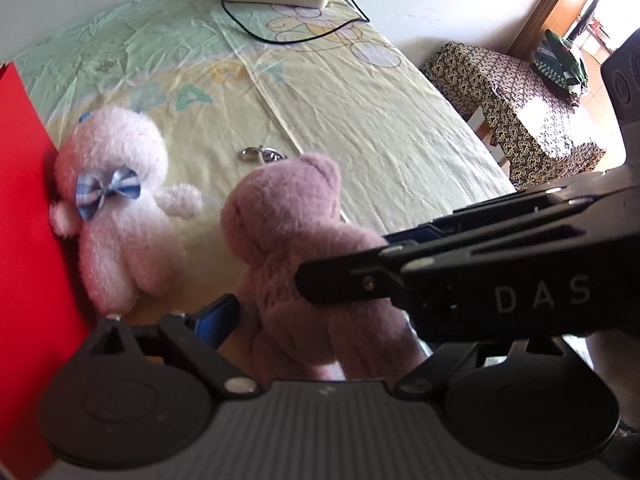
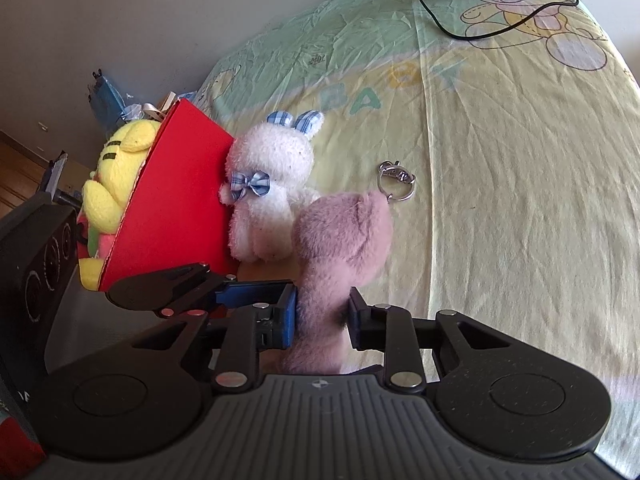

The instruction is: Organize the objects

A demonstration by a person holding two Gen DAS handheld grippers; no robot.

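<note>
Clamping the pink plush bear (image 2: 344,236) at lower centre of frame, the right gripper (image 2: 322,316) is risking a slip toward the red box (image 2: 176,200) at left, while the left gripper (image 1: 256,300) is standing apart

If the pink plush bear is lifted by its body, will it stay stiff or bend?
The pink plush bear looks soft: the right gripper pinches its body narrow, so it probably squashes and droops. Its fuzzy pile likely resists slipping. It seems light, so the key ring near its head may swing.
</note>
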